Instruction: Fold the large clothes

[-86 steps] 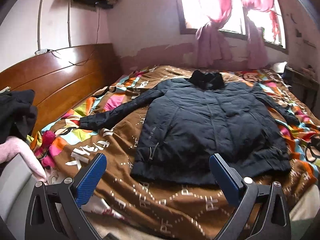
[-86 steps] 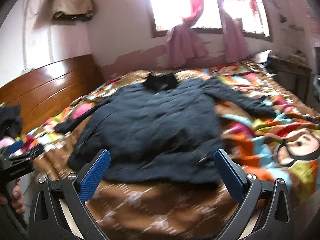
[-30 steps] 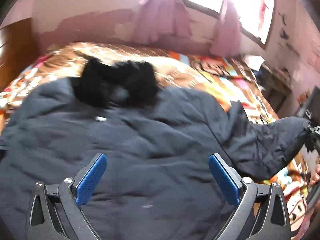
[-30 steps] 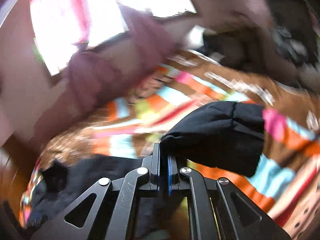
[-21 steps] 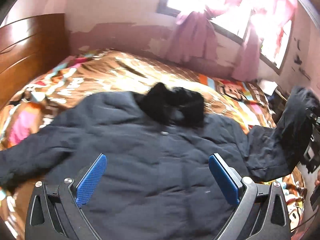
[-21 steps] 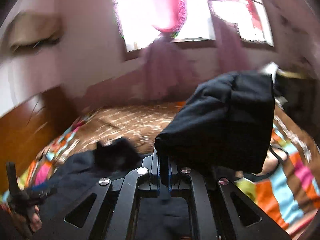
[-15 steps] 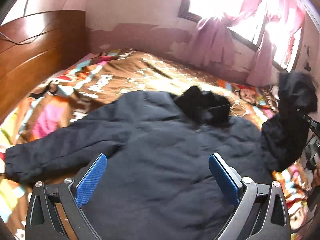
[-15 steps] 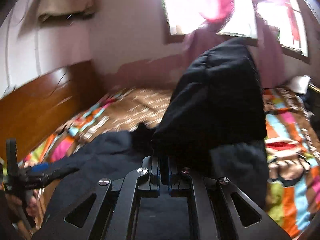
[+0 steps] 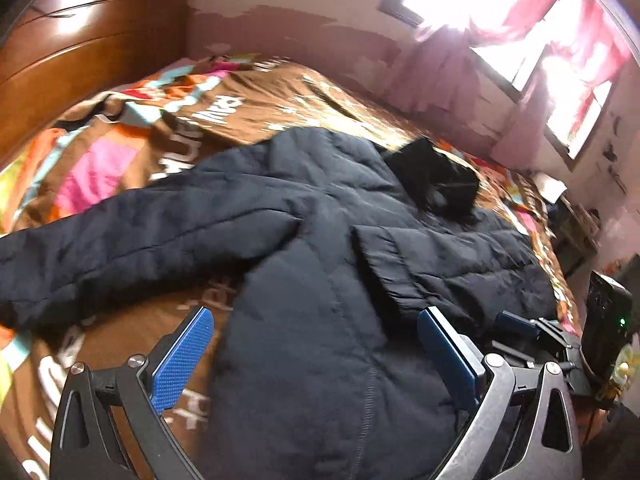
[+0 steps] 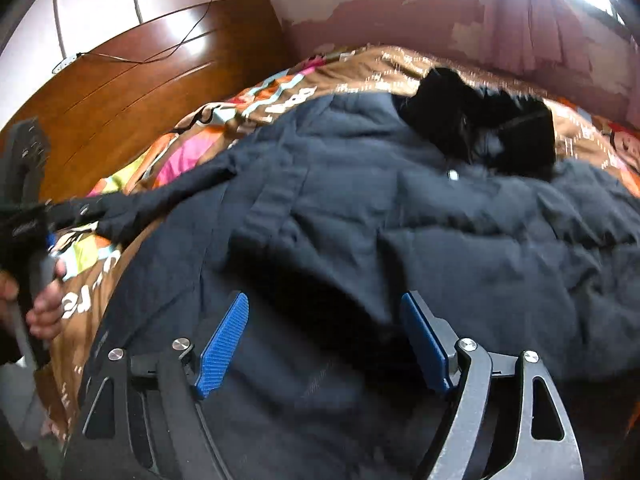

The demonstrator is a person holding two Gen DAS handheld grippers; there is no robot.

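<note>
Jacket [image 9: 320, 340], a dark navy padded garment, lies spread on the bed and fills the lower centre of both wrist views. In the left wrist view, the left gripper [image 9: 316, 356] occupies the bottom of the frame with its jaws spread wide; the blue pads [image 9: 182, 360] press on nothing, and the jacket's hem lies beyond them. At the lower right edge of that frame, part of the right gripper [image 9: 532, 332] is visible. In the right wrist view, the right gripper [image 10: 324, 344] sits over the jacket body with its jaws opening; dark fabric lies between the pads without being pinched. One sleeve [image 9: 404, 264] lies folded across the jacket's front, its cuff near frame centre. The other sleeve [image 9: 132, 236] extends flat toward the left edge of the frame. The black fur collar [image 9: 436, 180] lies further up. A patterned brown and multicoloured bedspread [image 9: 248, 100] covers the bed beneath. A wooden headboard [image 9: 80, 40] stands at upper left; pink curtains [image 9: 560, 28] hang at upper right.
</note>
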